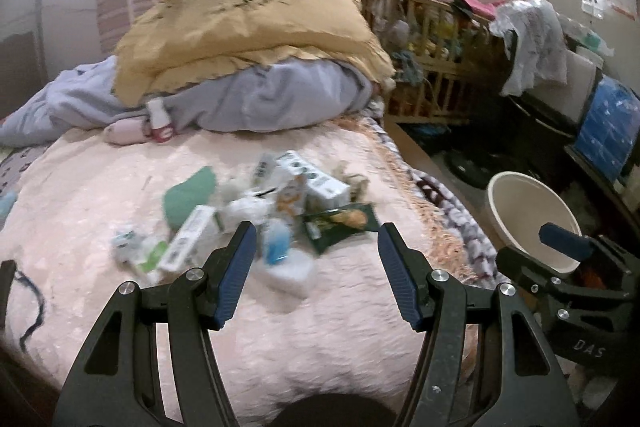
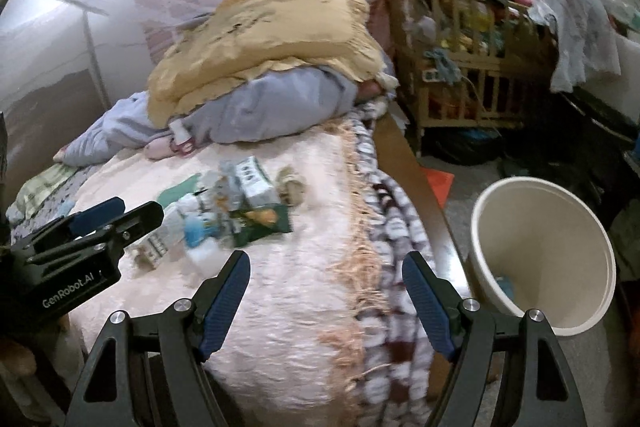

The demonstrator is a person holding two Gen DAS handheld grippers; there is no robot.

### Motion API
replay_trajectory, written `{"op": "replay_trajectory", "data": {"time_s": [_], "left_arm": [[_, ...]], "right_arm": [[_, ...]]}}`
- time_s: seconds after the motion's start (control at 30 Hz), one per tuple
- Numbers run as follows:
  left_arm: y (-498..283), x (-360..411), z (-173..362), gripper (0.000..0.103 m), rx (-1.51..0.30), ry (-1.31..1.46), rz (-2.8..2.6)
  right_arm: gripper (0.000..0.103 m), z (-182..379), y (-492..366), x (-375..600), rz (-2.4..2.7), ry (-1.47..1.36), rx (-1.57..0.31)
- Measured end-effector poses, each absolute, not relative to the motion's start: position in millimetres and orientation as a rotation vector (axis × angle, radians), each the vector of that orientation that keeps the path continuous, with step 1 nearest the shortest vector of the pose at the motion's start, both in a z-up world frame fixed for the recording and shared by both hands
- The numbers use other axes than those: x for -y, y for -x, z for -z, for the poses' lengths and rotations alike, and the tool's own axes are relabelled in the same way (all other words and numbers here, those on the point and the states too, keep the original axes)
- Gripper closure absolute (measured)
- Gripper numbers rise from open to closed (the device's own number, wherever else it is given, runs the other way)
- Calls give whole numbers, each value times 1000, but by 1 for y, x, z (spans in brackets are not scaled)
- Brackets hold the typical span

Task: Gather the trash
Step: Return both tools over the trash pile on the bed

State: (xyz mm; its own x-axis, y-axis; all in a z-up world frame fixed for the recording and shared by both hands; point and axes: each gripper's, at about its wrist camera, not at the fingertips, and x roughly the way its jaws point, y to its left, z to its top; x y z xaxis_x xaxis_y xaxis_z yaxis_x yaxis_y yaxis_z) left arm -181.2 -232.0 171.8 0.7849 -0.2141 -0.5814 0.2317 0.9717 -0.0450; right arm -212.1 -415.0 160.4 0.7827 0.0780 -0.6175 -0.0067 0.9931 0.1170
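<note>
On the bed point(image 1: 280, 307), the trash pile point(image 1: 260, 211) lies uncollected, well left of the bin point(image 2: 544, 259) on the floor. Left tool point(image 1: 314, 243) and right tool point(image 2: 326, 271) both gape, empty. Bin holds one scrap, seemingly.

Litter heaped on the pink bedspread, bin waiting on the floor beside the bed.

The trash pile point(image 1: 264, 211) lay in a loose, overlapping cluster near the middle of the bed: a dark green snack wrapper point(image 1: 340, 225) flat at its near right edge, white-and-green cartons point(image 1: 316, 181) tipped on their sides behind it, a crumpled white tissue point(image 1: 244, 207) among them, blurred. The cream wastebasket point(image 2: 600, 267) stood upright and open, something pale blue at its bottom.
</note>
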Motion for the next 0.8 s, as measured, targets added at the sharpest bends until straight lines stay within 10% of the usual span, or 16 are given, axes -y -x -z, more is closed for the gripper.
{"op": "replay_trajectory", "data": {"time_s": [0.8], "left_arm": [[193, 74, -122, 41, -690, -20, 70]], "right_arm": [[22, -150, 181, 318, -255, 35, -704]]}}
